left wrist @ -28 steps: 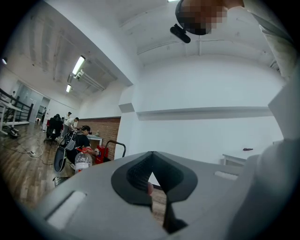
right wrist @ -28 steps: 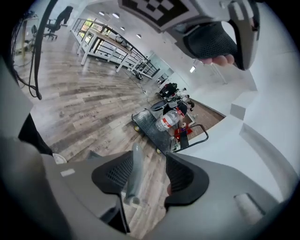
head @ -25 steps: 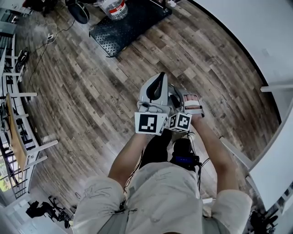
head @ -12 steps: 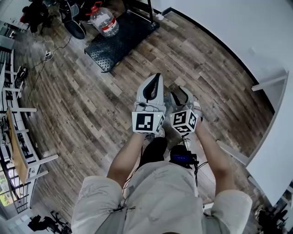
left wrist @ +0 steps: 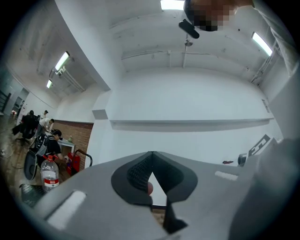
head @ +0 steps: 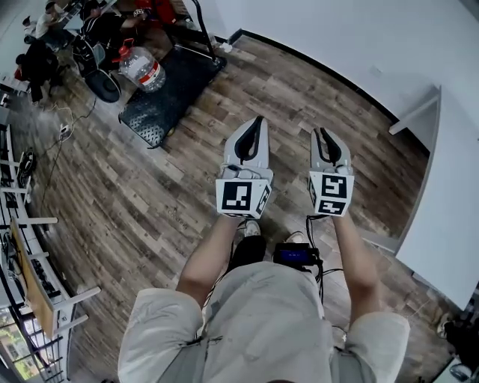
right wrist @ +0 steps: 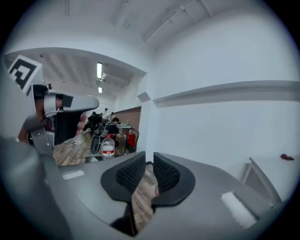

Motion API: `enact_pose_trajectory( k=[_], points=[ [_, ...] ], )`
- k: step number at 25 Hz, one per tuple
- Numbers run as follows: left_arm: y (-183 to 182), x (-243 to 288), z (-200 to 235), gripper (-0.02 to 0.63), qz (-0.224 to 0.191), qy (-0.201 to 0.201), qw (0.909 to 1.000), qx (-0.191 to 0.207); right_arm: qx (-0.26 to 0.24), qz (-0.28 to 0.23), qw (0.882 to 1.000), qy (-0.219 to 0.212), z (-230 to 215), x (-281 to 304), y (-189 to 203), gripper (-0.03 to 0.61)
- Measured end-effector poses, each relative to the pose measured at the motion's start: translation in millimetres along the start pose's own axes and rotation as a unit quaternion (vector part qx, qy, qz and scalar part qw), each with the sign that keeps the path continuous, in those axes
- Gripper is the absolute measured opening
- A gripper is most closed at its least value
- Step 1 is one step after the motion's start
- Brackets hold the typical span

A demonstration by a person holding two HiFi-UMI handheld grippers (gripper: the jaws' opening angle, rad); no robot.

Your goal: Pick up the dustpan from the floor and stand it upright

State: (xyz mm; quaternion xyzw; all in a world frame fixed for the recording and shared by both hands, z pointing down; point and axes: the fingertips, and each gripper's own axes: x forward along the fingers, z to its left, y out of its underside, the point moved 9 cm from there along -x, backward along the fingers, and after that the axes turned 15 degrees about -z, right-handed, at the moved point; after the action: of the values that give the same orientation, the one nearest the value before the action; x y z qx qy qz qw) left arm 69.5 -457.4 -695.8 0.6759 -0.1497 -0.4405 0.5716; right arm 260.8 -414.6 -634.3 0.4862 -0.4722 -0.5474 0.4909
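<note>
No dustpan shows in any view. In the head view I hold both grippers out in front of me at about waist height, side by side and a hand's width apart, pointing toward the white wall. My left gripper (head: 259, 120) is shut with its fingertips touching and nothing between them; in the left gripper view (left wrist: 152, 153) it faces the bare wall. My right gripper (head: 319, 132) has just been closing. A narrow gap is left between its pads (right wrist: 149, 158), and only floor shows through it.
A black mat (head: 168, 90) with a large water bottle (head: 140, 69) lies at the far left, near chairs and seated people (head: 45, 22). Shelving (head: 30, 277) lines the left edge. A white table (head: 441, 187) stands at the right. Wooden floor (head: 150, 194) lies below me.
Both grippers have risen and moved forward toward the wall. They were close together and now stand apart. The right gripper has rolled, and its jaws have narrowed.
</note>
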Motion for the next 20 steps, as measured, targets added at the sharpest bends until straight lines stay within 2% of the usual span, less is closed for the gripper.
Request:
enact_pose_trajectory(
  k=[6,11,13,16,18,20],
  points=[
    [3.9,31.7,-248.5,0.020,0.020,0.034,0.9991,-0.016,-0.012,-0.036,0.995,0.088,-220.2,-179.2,-39.7,0.014],
    [5.2,99.2,-413.1,0.020,0.032,0.069,0.9965,-0.034,0.002,-0.065,0.989,0.130,-390.3,-267.5,-87.6,0.006],
    [16.6,100.7,-496.1,0.020,0.036,0.080,0.9954,-0.037,-0.001,-0.075,0.987,0.141,-454.9,-327.2,-87.6,0.006],
    [41.7,66.6,-637.8,0.020,0.039,0.092,0.9941,-0.043,0.002,-0.085,0.984,0.154,-544.3,-447.8,-65.8,0.006],
    [41.9,62.5,-677.5,0.020,0.041,0.097,0.9933,-0.046,0.008,-0.088,0.983,0.162,-572.0,-480.0,-69.8,0.006],
    [30.5,78.5,-681.6,0.020,0.042,0.101,0.9928,-0.049,0.010,-0.088,0.981,0.170,-582.7,-475.9,-89.2,0.006]
  ],
)
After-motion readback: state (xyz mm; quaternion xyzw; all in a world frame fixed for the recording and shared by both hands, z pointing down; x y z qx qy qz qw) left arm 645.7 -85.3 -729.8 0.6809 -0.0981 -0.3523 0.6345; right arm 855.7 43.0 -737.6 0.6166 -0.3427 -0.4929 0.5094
